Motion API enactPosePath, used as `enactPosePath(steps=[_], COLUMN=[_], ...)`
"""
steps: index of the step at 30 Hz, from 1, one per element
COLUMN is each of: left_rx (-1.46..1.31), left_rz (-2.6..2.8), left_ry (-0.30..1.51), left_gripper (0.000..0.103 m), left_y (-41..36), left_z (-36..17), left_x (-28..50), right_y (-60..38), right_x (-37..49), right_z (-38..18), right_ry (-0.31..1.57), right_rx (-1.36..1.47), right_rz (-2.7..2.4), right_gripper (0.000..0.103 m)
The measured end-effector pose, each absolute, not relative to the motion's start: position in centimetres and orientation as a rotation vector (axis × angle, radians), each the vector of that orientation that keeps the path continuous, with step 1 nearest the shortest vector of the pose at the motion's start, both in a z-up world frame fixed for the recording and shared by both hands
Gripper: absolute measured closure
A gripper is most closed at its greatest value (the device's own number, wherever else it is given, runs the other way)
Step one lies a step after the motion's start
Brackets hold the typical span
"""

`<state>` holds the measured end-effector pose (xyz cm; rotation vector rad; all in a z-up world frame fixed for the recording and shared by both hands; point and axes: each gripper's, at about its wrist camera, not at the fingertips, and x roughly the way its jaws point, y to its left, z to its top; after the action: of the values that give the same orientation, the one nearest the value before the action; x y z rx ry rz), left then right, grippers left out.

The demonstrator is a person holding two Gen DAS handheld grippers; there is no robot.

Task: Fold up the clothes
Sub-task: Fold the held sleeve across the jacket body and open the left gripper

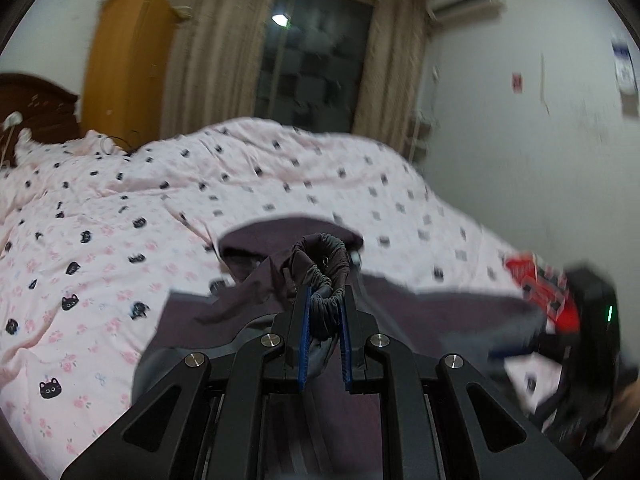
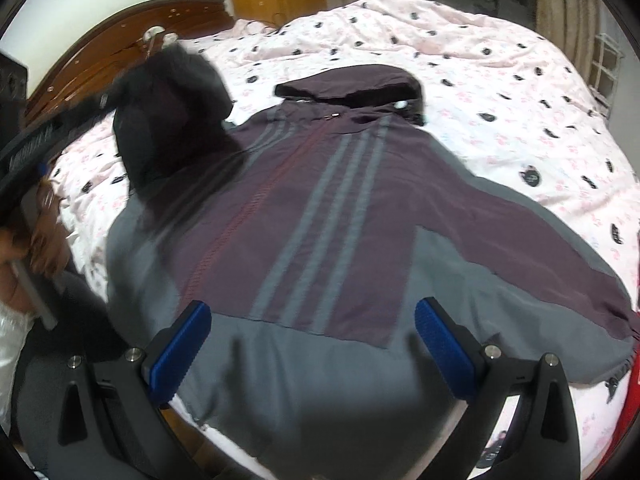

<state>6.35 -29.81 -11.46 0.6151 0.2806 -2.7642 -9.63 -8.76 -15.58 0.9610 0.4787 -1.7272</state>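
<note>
Maroon-grey striped hooded jacket [image 2: 320, 208] spread flat

A home bedroom: bed [image 1: 100, 208], wooden headboard [image 2: 100, 48], wardrobe [image 1: 124, 64], curtains [image 1: 216, 40].

The jacket [image 2: 320, 208] is maroon with grey stripes and grey panels. Under it, the bedsheet [image 1: 120, 208] is pale pink with black cat faces. Tongs' pads [image 2: 180, 348] are blue.

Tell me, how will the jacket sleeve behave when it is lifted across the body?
Probably floppy: the sleeve already sags below the left tool, which is shut on its elastic cuff. The jacket looks thin and smooth, so it is likely light and may slide on the duvet.
</note>
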Motion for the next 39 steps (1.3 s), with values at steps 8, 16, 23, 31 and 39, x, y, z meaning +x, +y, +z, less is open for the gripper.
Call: enactPosePath(steps=[8, 16, 23, 31, 39], left_rx=[0.826, 0.959, 1.113, 1.145, 1.049], left_rz=[-2.794, -2.808, -2.774, -2.641, -2.509], left_ry=[0.103, -0.013, -0.134, -0.539, -0.935], left_gripper=[0.092, 0.092, 0.092, 0.077, 0.064], left_y=[-26.1, -24.0, -22.4, -18.1, -14.8], left_z=[-13.3, -15.0, -16.9, -19.3, -20.9], left_x=[5.0, 3.8, 2.7, 2.9, 4.2], right_y=[-7.8, -7.4, -7.3, -7.4, -7.4], right_x=[-11.5, -12.5, -12.3, -12.1, -12.5], right_z=[-15.7, -16.3, -16.3, -16.3, -16.4], right_ry=[0.476, 0.435, 0.442, 0.453, 0.417], right_rx=[0.983, 1.039, 1.044, 1.045, 1.069], right_rz=[-1.823, -1.841, -1.838, -1.836, -1.834], right_gripper=[0.0, 0.0, 0.0, 0.0, 0.0])
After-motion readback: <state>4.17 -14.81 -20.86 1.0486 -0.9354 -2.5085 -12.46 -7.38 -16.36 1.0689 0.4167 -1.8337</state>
